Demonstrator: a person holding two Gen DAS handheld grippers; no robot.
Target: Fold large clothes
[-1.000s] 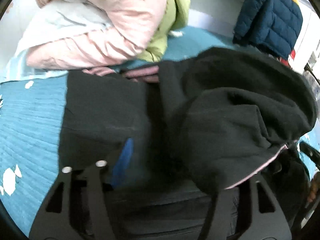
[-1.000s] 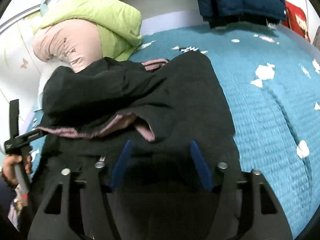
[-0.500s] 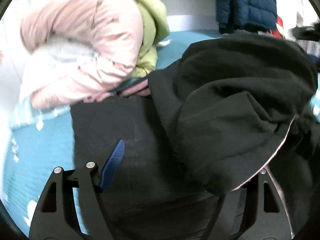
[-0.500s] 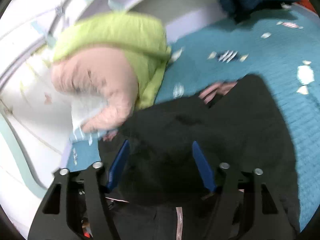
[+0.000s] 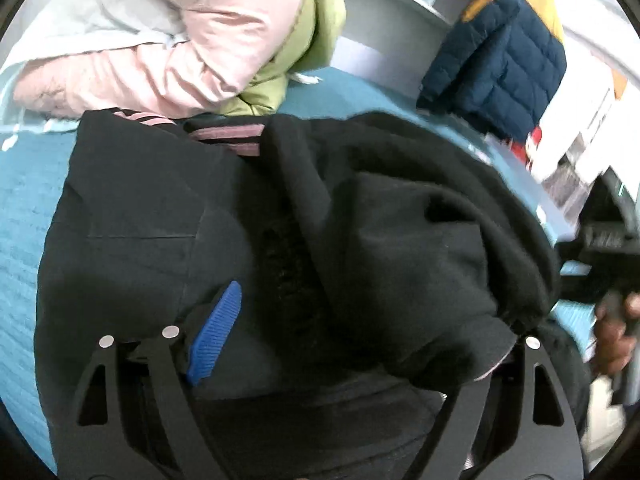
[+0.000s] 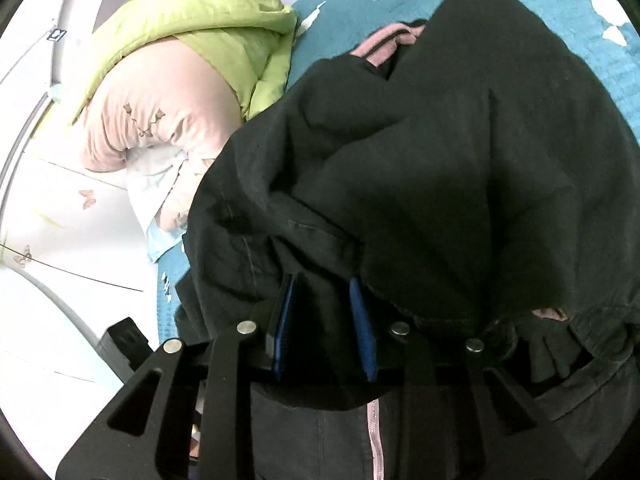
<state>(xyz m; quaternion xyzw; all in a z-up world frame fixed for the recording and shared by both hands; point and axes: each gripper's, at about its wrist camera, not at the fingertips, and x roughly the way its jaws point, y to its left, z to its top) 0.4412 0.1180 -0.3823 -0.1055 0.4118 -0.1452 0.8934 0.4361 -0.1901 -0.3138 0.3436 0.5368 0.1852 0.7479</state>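
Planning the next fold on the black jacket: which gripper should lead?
Right, probably. The right gripper has its blue pads closed in on a bunch of the black jacket. The left gripper stands wide, one pad hidden under cloth, gripping nothing visible.

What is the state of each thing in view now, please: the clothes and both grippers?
black jacket: lying on the blue bed cover, partly folded, bunched on one side.
right gripper: closed on a fold of the black jacket.
left gripper: wide open; one pad hidden by cloth.
pink jacket: heaped.
green jacket: heaped on the pink one.
navy jacket: upright at the back.
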